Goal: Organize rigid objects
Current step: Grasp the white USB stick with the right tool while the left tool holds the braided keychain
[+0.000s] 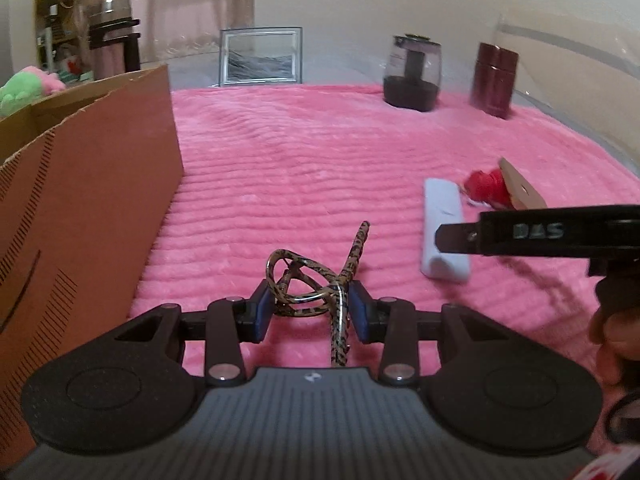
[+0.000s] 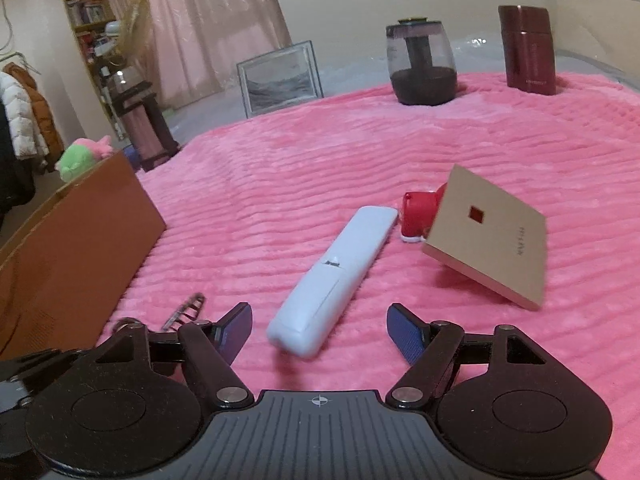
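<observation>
Folded leopard-print glasses [image 1: 308,276] sit between the blue pads of my left gripper [image 1: 310,308], which is shut on them just above the pink blanket [image 1: 300,168]. An open cardboard box [image 1: 80,200] stands close on the left. My right gripper [image 2: 320,320] is open, with the near end of a white remote [image 2: 340,272] lying between its fingers and a gap on each side. In the left wrist view one right finger [image 1: 456,236] reaches over the remote [image 1: 442,232].
A red object [image 2: 418,212] and a tilted flat tan box [image 2: 492,236] lie just beyond the remote. At the far edge stand a dark jar [image 2: 422,68], a maroon container [image 2: 528,48] and a picture frame [image 2: 280,76]. A green-pink plush [image 2: 80,158] shows behind the cardboard box [image 2: 80,240].
</observation>
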`<control>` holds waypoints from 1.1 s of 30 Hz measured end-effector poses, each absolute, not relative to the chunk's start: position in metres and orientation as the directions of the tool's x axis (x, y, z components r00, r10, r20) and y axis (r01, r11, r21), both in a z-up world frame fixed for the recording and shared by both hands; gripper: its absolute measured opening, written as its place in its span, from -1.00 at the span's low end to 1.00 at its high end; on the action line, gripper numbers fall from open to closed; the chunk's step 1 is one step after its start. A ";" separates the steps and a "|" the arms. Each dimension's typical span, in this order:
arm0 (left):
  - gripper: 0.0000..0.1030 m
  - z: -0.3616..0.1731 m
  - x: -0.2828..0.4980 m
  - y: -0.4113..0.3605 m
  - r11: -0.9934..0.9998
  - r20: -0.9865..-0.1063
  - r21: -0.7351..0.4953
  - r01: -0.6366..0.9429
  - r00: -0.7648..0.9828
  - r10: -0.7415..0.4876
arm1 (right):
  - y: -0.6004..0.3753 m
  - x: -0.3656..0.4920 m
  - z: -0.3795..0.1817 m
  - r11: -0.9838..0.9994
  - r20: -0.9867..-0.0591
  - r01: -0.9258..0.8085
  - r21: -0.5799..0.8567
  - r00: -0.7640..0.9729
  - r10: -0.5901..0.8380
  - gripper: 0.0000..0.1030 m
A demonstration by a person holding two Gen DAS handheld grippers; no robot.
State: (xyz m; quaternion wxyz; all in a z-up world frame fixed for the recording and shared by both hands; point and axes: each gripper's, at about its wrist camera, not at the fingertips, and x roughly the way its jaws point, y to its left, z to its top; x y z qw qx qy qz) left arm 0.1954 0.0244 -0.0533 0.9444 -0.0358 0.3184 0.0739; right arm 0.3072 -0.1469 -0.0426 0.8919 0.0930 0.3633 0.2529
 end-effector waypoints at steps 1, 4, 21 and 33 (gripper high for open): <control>-0.33 -0.054 0.196 0.025 0.986 -0.607 -0.024 -0.165 0.786 0.117 | -0.143 0.311 -0.045 0.858 -0.610 -0.380 0.345 0.605 0.512 0.10; -0.33 -0.055 0.198 0.028 0.984 -0.608 -0.032 -0.173 0.785 0.118 | -0.129 0.323 -0.052 0.875 -0.641 -0.366 0.315 0.598 0.481 0.09; -0.33 -0.055 0.172 0.011 0.996 -0.625 -0.057 -0.070 0.780 0.019 | -0.188 0.248 -0.041 0.874 -0.712 -0.467 0.132 0.569 0.412 -0.34; -0.33 -0.059 0.165 0.001 0.997 -0.626 -0.058 -0.044 0.780 -0.002 | -0.175 0.224 -0.055 0.887 -0.635 -0.461 -0.037 0.696 0.335 -0.18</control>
